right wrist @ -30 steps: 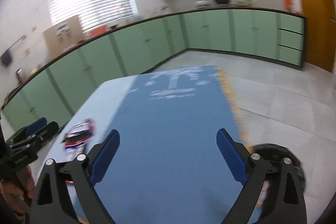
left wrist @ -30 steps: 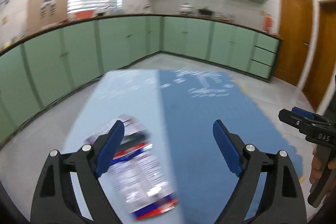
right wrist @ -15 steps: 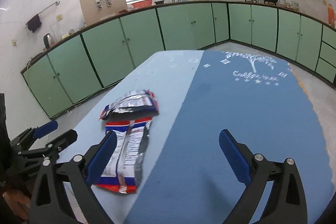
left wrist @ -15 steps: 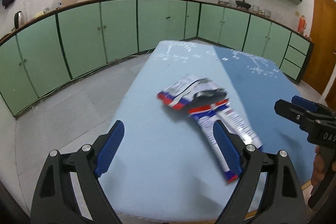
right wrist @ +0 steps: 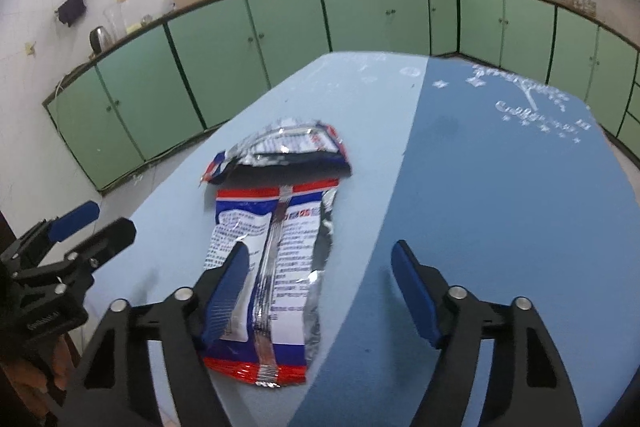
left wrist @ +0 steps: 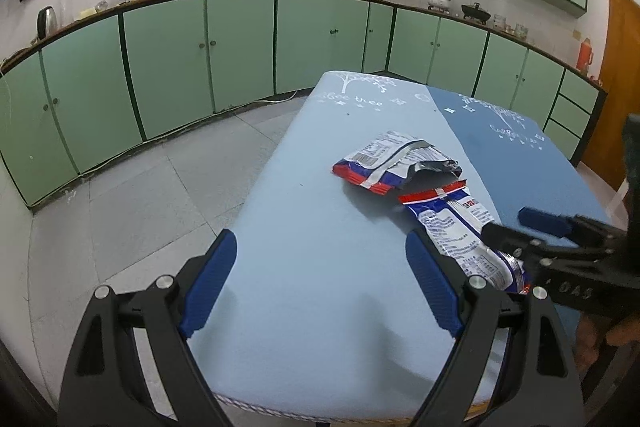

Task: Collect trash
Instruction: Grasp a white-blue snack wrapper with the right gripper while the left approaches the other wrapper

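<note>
Two empty snack wrappers lie on the table's light blue half. The near wrapper (right wrist: 276, 267) (left wrist: 460, 235) is flat, white and blue with red ends. The far wrapper (right wrist: 280, 151) (left wrist: 396, 163) is crumpled and torn open. My right gripper (right wrist: 320, 283) is open, low over the near wrapper, its left finger above the wrapper's left edge. It also shows in the left wrist view (left wrist: 532, 227). My left gripper (left wrist: 320, 287) is open and empty over bare cloth left of the wrappers. It shows in the right wrist view (right wrist: 80, 227).
The table (left wrist: 320, 211) has a two-tone blue cloth, dark blue on the right (right wrist: 500, 187). Its near edge (left wrist: 340, 411) is just below my left gripper. Grey tiled floor (left wrist: 140, 195) lies to the left. Green cabinets (left wrist: 240, 43) line the walls.
Both grippers have swung left and down toward the wrappers. My right gripper has dropped low over the near wrapper. My left gripper has moved off the wrappers to bare cloth.
</note>
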A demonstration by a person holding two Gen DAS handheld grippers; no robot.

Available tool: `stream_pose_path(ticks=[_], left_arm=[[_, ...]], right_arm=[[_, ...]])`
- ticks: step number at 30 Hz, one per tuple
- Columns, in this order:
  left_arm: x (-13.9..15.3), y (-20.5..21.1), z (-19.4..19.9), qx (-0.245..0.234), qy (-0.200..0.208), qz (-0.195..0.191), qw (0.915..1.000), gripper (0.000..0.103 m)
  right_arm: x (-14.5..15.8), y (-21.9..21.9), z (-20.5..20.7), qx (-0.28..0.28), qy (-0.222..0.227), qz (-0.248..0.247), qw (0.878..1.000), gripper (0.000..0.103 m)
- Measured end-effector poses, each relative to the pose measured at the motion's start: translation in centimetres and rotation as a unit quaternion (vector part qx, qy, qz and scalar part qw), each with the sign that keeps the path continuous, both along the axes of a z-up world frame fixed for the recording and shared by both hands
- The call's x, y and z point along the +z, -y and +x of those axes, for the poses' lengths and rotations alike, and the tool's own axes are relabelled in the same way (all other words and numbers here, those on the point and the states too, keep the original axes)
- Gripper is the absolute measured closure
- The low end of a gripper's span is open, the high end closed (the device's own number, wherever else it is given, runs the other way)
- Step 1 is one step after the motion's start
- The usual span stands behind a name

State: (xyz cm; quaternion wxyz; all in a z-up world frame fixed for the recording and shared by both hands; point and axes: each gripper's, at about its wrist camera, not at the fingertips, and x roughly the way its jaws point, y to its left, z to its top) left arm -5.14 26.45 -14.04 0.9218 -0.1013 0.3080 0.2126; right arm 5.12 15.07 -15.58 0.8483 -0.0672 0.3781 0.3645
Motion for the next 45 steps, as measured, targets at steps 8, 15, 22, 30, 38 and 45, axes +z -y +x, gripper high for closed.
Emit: stream_pose_path(ticks=[8,15,22,30,38,45], left_arm=[[0.0,-0.5,0.0,0.003,0.006,-0.007,1.0000,0.019],[-0.2,-0.5,0.3,0.000,0.004,-0.010,0.9999,0.019],[0.0,0.2,0.8,-0.008,0.005,-0.009,0.9999,0.019],[1.0,1.5,4.2,-0.043,0.017,-0.008,0.9989,0.019],[1.1,1.6,10.0,-0.063,0.006,0.009,0.9980,0.019],[-0.3,1.8,13.5,-0.077,-0.032,0.006,0.9965,0.019]], right_arm=[[-1.1,-1.5,-0.9,0.034,-0.013,-0.019,0.999,0.070],[-1.1,-1.3,-1.0,0.040,-0.013,-0.025,0.999,0.102],[1.1,0.4,-0.6,0.022,0.001,0.003,1.000,0.103],[3.8,4.1,1.6,-0.035,0.034,0.013,0.999,0.103],[3.5,7.7,4.6,-0.093,0.030,0.012,0.995,0.103],[3.1,9.2,6.0,-0.113,0.022,0.015,0.993,0.103]])
